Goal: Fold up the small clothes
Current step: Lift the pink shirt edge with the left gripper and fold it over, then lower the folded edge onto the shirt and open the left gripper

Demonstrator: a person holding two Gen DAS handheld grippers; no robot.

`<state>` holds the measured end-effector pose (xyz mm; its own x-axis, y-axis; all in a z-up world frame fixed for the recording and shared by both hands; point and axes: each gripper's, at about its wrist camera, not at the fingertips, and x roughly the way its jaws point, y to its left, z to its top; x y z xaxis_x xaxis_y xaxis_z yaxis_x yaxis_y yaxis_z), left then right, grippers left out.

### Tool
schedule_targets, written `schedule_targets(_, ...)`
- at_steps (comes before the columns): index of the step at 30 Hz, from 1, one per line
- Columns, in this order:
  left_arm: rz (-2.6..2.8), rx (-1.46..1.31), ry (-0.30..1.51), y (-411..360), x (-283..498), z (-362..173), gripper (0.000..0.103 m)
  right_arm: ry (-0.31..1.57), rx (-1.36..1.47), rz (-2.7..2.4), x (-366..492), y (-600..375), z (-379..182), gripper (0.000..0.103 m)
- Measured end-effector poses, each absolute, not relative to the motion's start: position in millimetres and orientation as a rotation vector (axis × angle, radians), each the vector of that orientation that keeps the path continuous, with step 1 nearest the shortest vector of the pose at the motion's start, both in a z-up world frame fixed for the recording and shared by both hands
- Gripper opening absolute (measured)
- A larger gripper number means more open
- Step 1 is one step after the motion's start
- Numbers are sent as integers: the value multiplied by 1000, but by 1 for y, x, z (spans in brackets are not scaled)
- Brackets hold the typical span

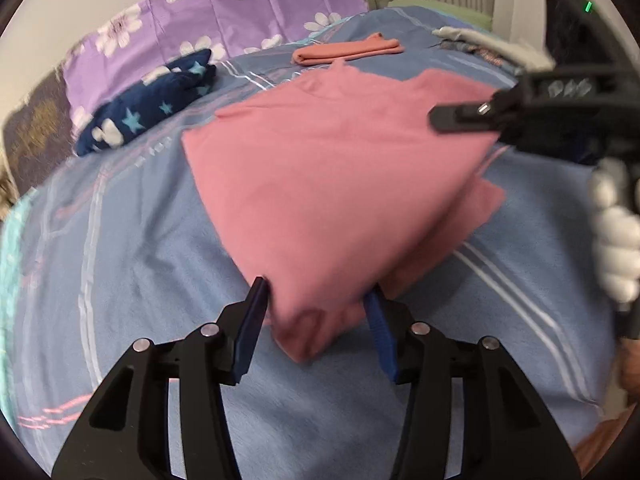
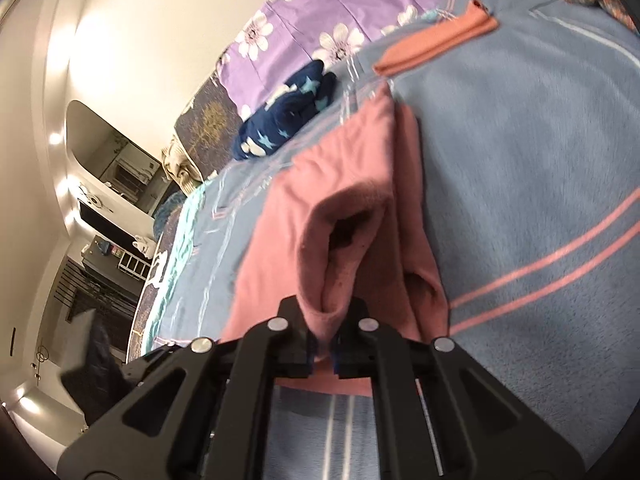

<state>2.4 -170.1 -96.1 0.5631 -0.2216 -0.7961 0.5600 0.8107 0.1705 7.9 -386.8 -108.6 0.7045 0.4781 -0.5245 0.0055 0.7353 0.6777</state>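
A pink garment point(image 1: 340, 176) lies partly folded on the blue striped bedcover point(image 1: 132, 272). My left gripper point(image 1: 316, 300) is open, its blue-padded fingers on either side of the garment's near corner. My right gripper point(image 2: 322, 320) is shut on a bunched edge of the pink garment point(image 2: 344, 208) and holds it lifted above the bed. The right gripper also shows in the left wrist view point(image 1: 460, 116) at the garment's right side, held by a white-gloved hand.
A folded orange cloth point(image 1: 348, 52) lies further back on the bed. A dark blue star-patterned garment point(image 1: 148, 108) sits at the left, by a purple floral pillow point(image 1: 224, 12). More loose clothes point(image 1: 476, 40) lie at the far right.
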Motion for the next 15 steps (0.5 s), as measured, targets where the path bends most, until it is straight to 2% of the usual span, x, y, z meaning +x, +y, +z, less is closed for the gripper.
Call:
schedule_targets(6,-330,482,852,-155,9,-101,50,762,723,282,7,-391,-111,4)
schedule_targets(12,-323,401,857,-131,-3,-92,50,789,786,282,2,-399,-122,4)
schedule_targets(15,-356,388,851,-131,-9,-87,34,803,789,277,1,-398,-127,4)
